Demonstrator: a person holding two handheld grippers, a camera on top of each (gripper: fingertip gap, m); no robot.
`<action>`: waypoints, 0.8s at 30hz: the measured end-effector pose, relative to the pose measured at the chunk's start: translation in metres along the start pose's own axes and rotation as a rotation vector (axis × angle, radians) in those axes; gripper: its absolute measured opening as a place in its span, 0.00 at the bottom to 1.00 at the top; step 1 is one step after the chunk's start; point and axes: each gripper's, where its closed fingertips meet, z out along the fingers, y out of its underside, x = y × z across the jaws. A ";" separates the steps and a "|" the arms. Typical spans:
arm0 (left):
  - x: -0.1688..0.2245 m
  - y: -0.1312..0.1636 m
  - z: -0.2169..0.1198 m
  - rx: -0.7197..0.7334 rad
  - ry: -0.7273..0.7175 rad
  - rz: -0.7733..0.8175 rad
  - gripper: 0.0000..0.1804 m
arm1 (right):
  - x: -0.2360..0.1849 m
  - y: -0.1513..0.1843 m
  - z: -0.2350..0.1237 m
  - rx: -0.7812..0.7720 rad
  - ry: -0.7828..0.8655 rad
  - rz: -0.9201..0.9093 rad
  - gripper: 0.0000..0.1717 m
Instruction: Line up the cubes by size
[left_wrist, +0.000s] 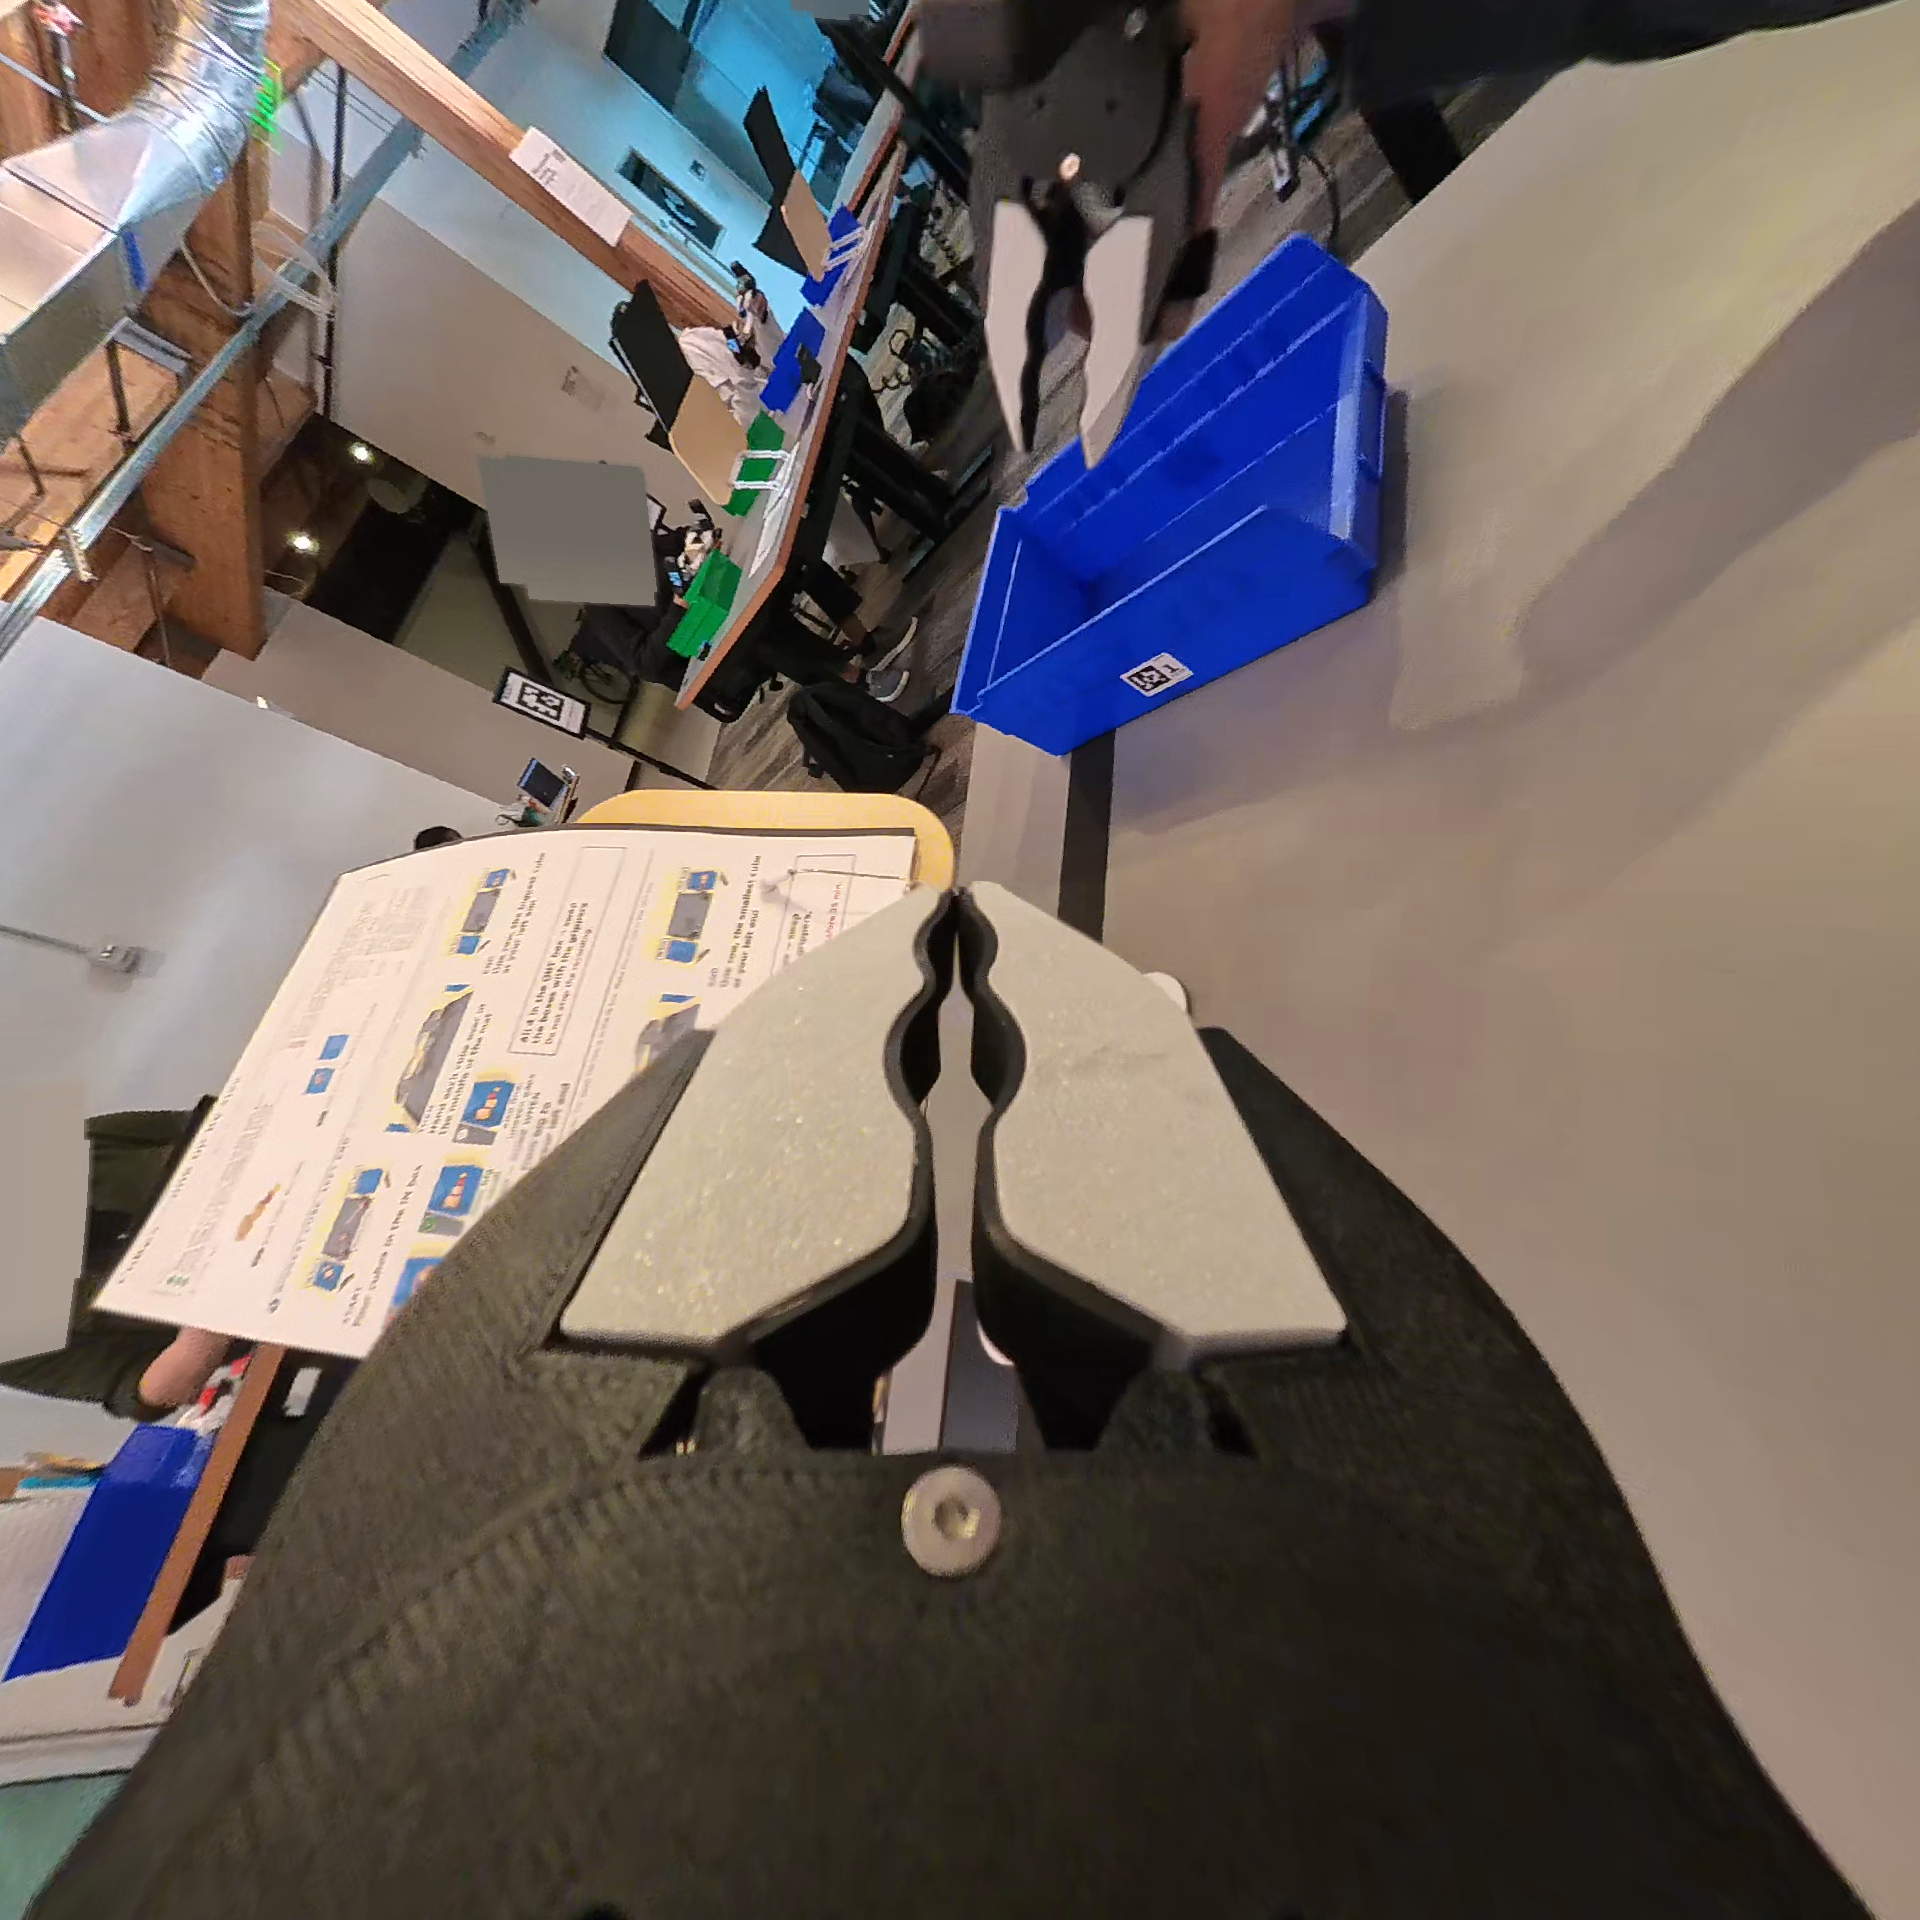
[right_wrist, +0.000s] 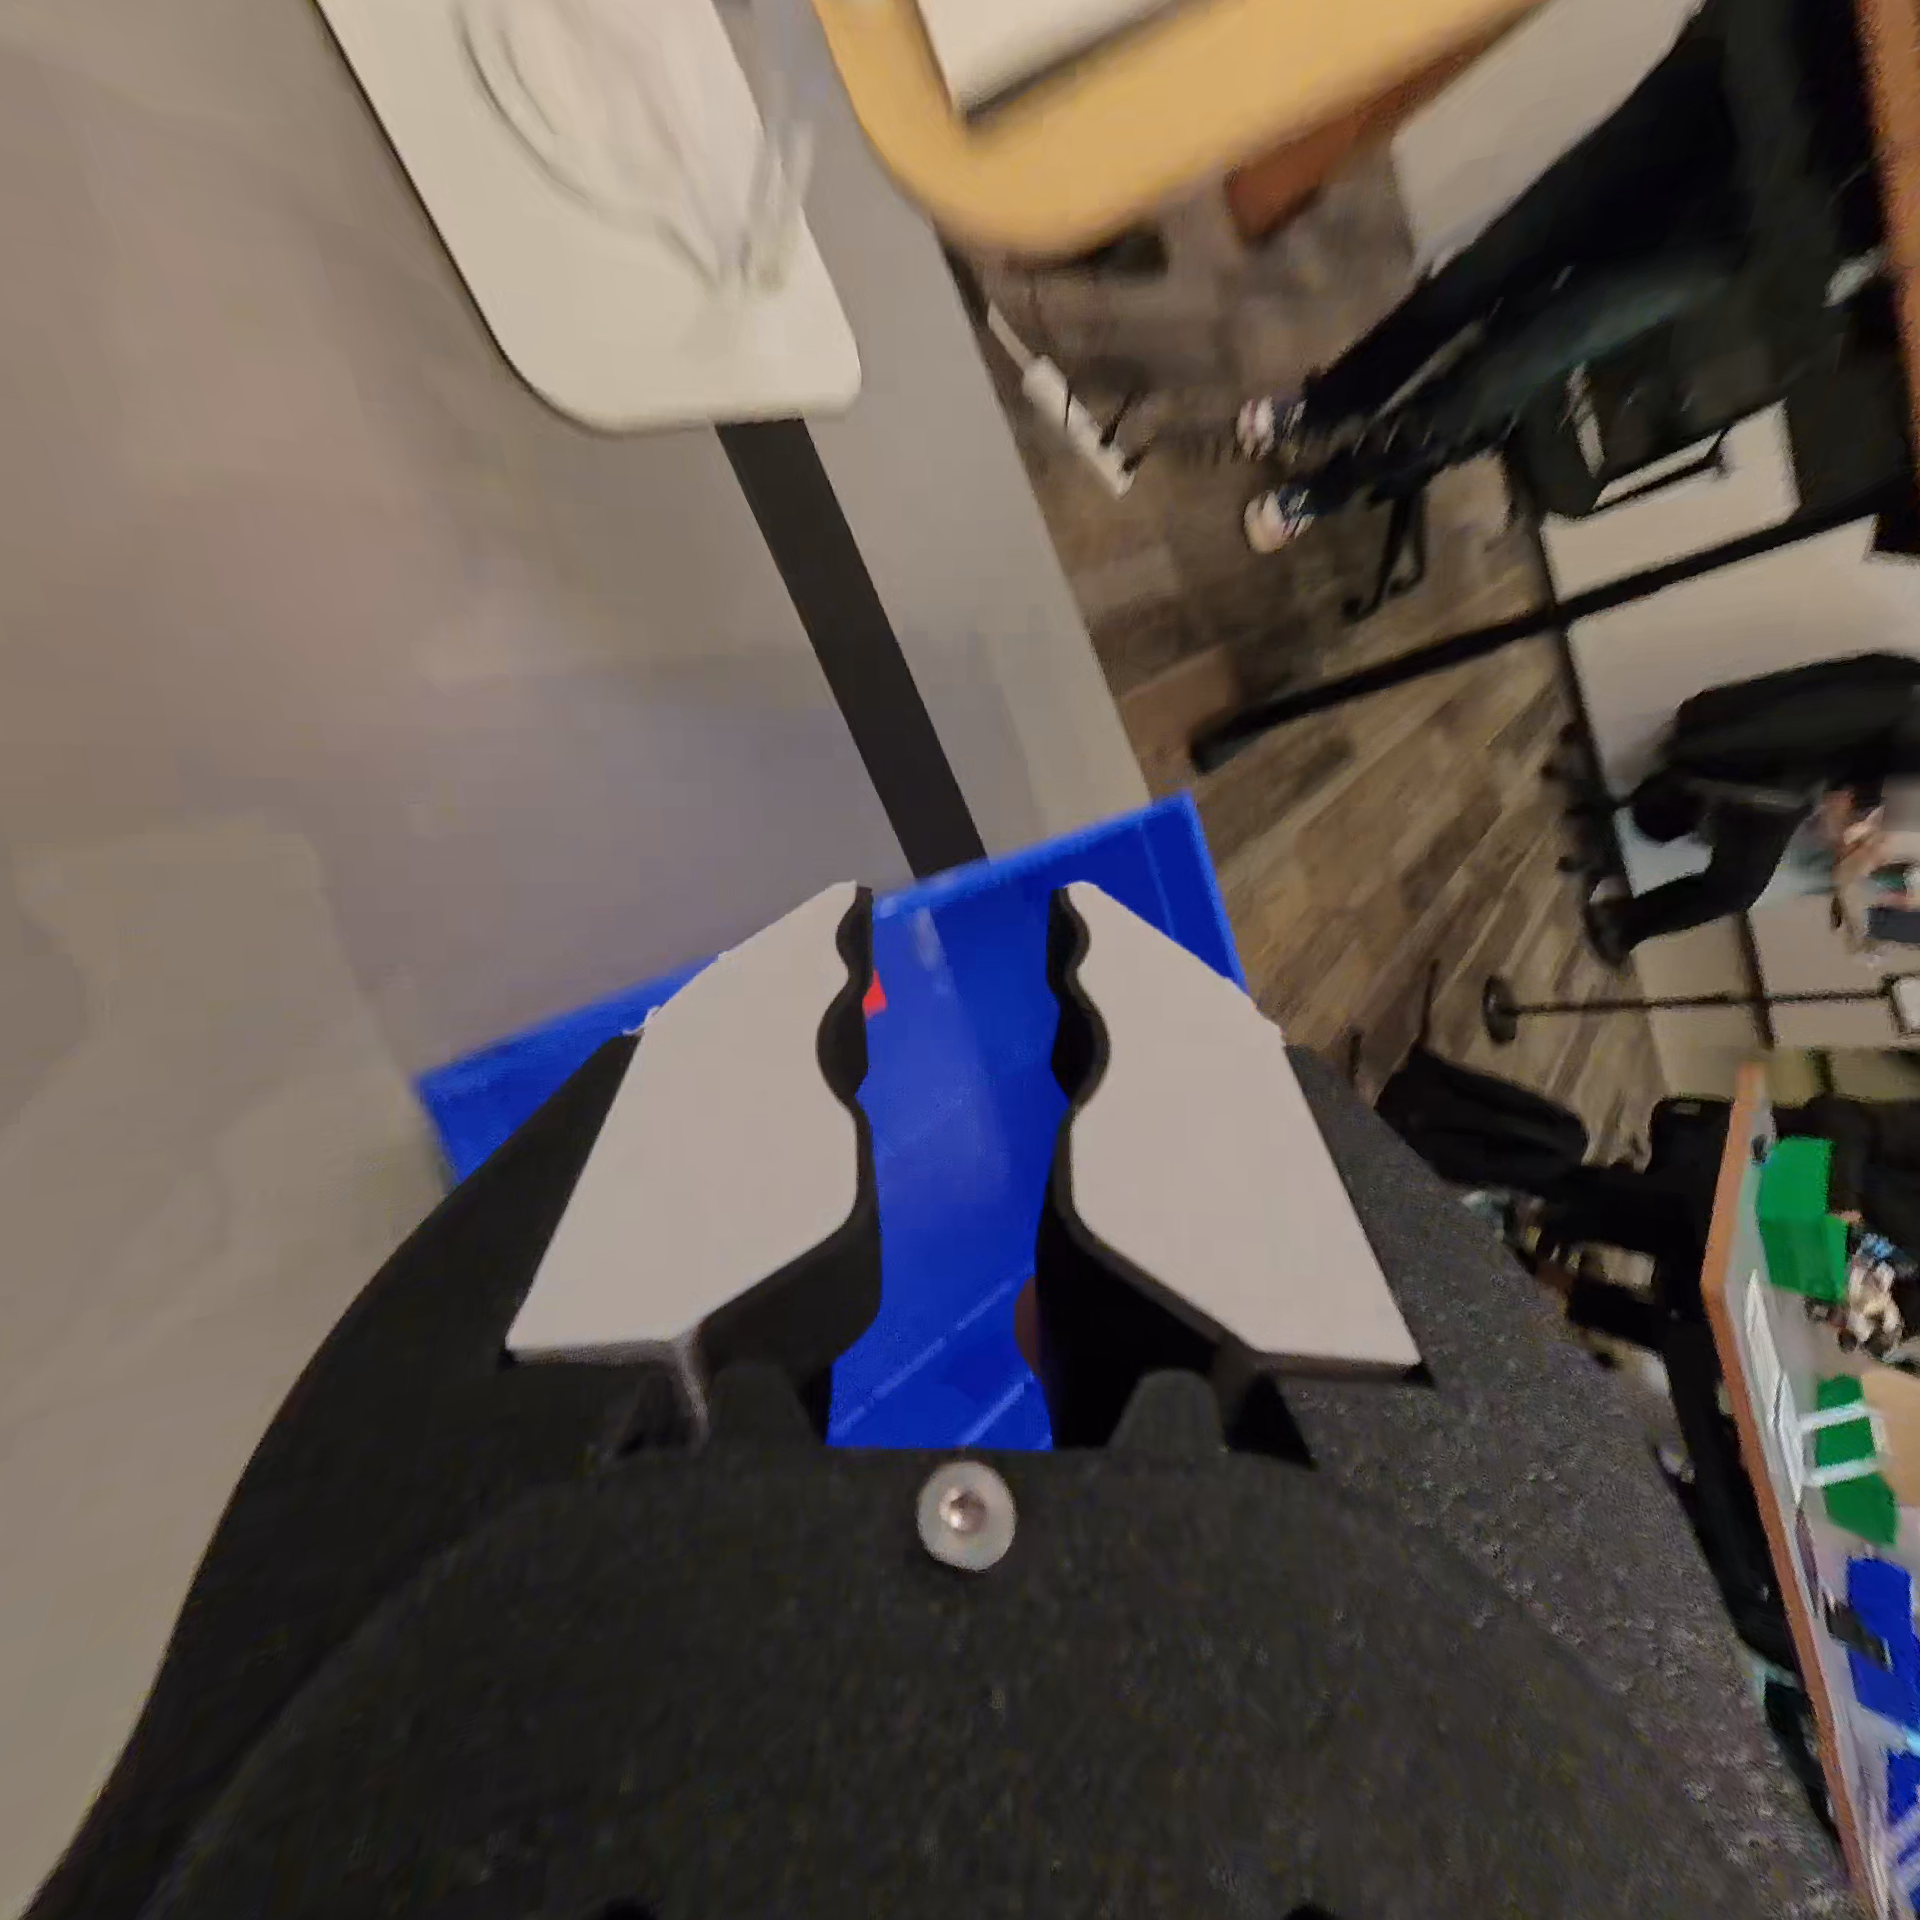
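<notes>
Cubes were almost hidden; right gripper hung spread over the blue bin, left gripper pressed together on nothing.

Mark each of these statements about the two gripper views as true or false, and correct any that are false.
1. The left gripper has its fingers closed together with nothing between them. True.
2. The right gripper is clamped on a green cube. False: its fingers stand apart, no cube is held, and the blue bin shows through the gap.
3. The blue bin sits on the grey table. True.
4. The bin is stacked on top of the printed instruction sheet. False: the sheet stands apart from the bin, beyond the table edge.
5. In the left wrist view, the right gripper hangs over the blue bin. True.
</notes>
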 end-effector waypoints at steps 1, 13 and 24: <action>-0.002 -0.002 -0.004 0.005 -0.010 0.001 0.00 | -0.009 -0.018 -0.010 0.046 0.017 -0.006 0.18; -0.022 0.007 -0.054 -0.059 -0.135 0.017 0.00 | -0.111 -0.215 -0.039 0.509 -0.078 -0.103 0.16; -0.011 -0.006 -0.041 0.021 -0.064 0.029 0.00 | -0.154 -0.307 -0.044 0.794 -0.175 -0.127 0.15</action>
